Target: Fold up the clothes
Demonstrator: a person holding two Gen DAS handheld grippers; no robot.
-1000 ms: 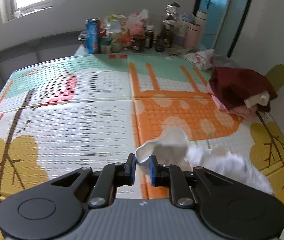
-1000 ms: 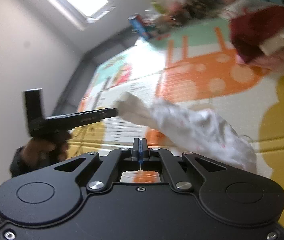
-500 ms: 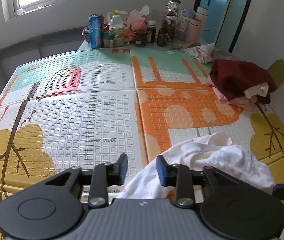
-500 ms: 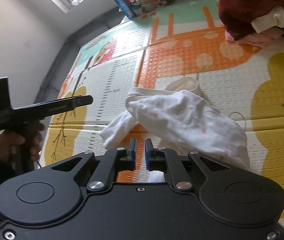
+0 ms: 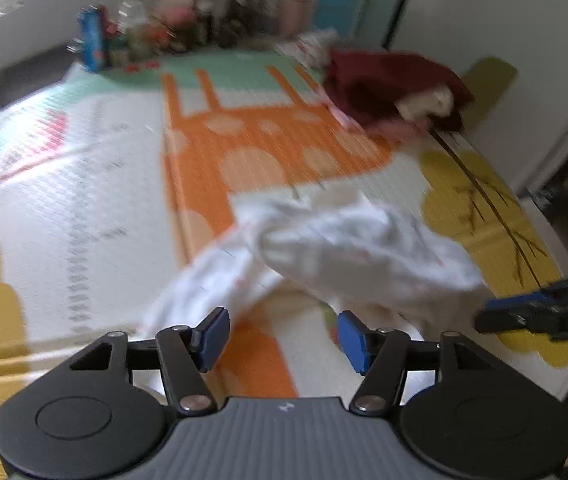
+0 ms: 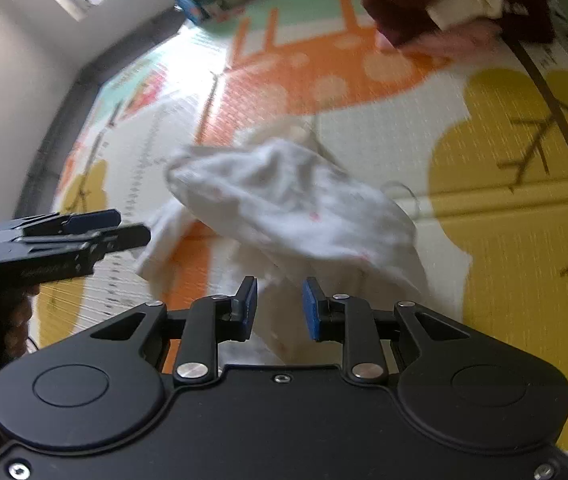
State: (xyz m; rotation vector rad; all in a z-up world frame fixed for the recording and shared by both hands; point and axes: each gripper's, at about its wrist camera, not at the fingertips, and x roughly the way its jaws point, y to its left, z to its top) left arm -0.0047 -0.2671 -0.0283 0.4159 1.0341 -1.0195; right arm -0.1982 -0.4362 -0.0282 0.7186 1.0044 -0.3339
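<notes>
Left wrist view: the left hand-held gripper (image 5: 281, 338) is spread, released, above the patterned mat (image 5: 83, 208). The crumpled white garment (image 5: 336, 248) lies just ahead, long axis running near-left to far-right.

Right wrist view: the right hand-held gripper (image 6: 277, 312) gapes empty; the garment's near edge reaches between its pads (image 6: 248, 306).

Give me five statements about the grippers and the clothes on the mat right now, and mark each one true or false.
1. The left gripper is open. True.
2. The right gripper is clamped on the white garment. False: its jaws stand apart, holding nothing.
3. The white garment lies crumpled on the play mat. True.
4. The dark red garment is spread flat at the mat's centre. False: it sits heaped on a pile near the mat's far right edge.
5. A blue can stands among clutter at the far end. True.
</notes>
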